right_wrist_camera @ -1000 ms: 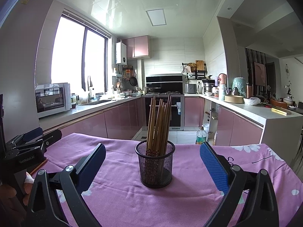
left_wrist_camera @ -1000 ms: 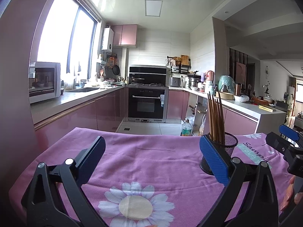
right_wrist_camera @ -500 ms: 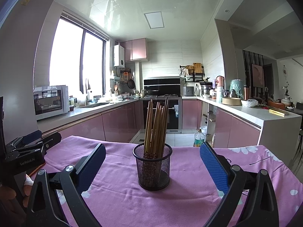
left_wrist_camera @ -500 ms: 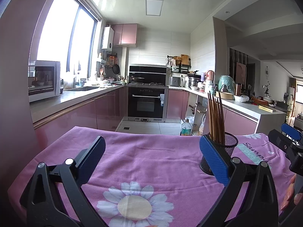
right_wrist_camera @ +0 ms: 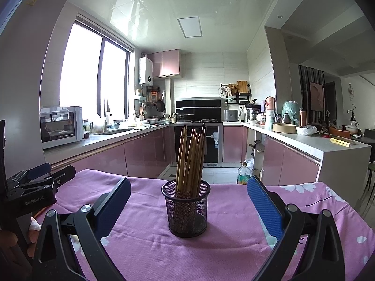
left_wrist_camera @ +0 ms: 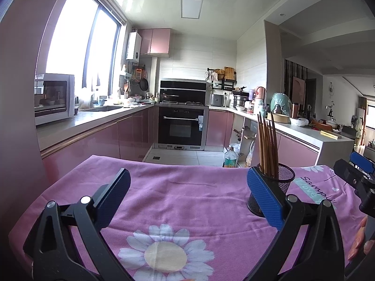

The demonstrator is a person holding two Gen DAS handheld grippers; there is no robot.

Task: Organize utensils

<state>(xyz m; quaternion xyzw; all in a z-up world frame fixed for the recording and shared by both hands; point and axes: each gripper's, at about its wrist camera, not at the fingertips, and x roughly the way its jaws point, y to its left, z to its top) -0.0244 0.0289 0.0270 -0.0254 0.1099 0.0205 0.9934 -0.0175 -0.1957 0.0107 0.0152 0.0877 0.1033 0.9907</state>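
Little is changed since a second ago: the holder is seen slightly lower and a touch left in the right wrist view, and the left view is almost unaltered. Nearest, the right gripper [right_wrist_camera: 188,207] is held wide open with nothing between its blue pads [right_wrist_camera: 263,207], low over the pink cloth [right_wrist_camera: 145,253]. The mesh holder [right_wrist_camera: 186,208] is seen straight ahead of it, centred between the two fingers but beyond their tips, untouched, upright on the cloth. A bundle of brown chopsticks [right_wrist_camera: 191,157] is stood in it, fanned a little and leaning slightly right. The left gripper [left_wrist_camera: 187,197] is likewise spread open and empty, above a printed daisy [left_wrist_camera: 164,254] on the cloth. From that side the holder [left_wrist_camera: 280,185] is placed off to the right, partly hidden behind the right-hand pad [left_wrist_camera: 263,199], with the chopsticks [left_wrist_camera: 267,144] rising above it. Each gripper is glimpsed at the edge of the other's view. Farther back, an oven [right_wrist_camera: 199,145] and a microwave [right_wrist_camera: 62,126] are seen among pink cabinets [right_wrist_camera: 145,153].
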